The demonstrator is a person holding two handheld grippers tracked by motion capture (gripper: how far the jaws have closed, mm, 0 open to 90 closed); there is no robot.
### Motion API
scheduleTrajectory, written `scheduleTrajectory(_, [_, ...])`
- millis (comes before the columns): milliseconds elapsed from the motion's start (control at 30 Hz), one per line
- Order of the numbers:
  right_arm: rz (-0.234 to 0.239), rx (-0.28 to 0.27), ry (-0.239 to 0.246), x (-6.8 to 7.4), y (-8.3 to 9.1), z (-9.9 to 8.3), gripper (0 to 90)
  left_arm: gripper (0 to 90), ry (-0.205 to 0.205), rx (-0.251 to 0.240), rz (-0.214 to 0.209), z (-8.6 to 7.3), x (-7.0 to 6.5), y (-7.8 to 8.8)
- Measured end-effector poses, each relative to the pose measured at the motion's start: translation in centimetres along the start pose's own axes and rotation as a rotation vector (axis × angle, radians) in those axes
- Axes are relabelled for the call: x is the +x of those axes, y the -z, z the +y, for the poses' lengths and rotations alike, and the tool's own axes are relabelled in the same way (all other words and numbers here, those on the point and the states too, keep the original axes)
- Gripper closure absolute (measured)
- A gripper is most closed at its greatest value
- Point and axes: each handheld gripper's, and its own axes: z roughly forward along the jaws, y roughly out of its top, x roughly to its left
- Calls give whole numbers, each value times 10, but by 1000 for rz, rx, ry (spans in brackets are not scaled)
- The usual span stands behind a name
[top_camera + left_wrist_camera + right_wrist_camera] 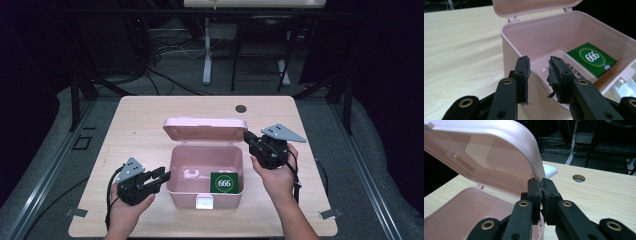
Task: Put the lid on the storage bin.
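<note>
Pink plastic hinged box [205, 175] at table centre, its lid [205, 128] raised, rim pinched between closed jaws of right gripper [248, 137]; left gripper [165, 176], jaws parted and empty, beside box's left wall.

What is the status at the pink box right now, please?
Right gripper shut on lid edge. Left gripper open beside pink box. Green pack inside. Nothing in the way.

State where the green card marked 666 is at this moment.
In the high view the green card lies inside the open pink box, in its front right corner, nearer the right gripper than the left gripper.
</note>
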Motion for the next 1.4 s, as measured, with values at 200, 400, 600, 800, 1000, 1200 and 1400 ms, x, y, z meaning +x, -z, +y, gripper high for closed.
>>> scheduleTrajectory(200, [6, -8, -8, 0, 1, -2, 860, 669, -13, -19, 6, 13, 1, 4])
scheduleTrajectory(400, [11, -12, -2, 0, 3, -5, 859, 632, -20, -50, 21, 32, 3, 9])
scheduleTrajectory(600, [16, -15, -2, 1, 5, -7, 857, 633, -30, -93, 41, 54, 4, 13])
scheduleTrajectory(800, [25, -17, -8, 0, 6, -9, 856, 635, -54, -109, 56, 73, 3, 14])
scheduleTrajectory(1000, [31, -15, -13, 0, 7, -10, 855, 599, -66, -132, 71, 88, 1, 10])
scheduleTrajectory(1200, [41, -13, -16, -1, 7, -10, 853, 629, -61, -134, 68, 93, 0, 5])
scheduleTrajectory(1400, [54, -6, -31, -3, 8, -10, 846, 695, -57, -141, 62, 96, 1, 4])
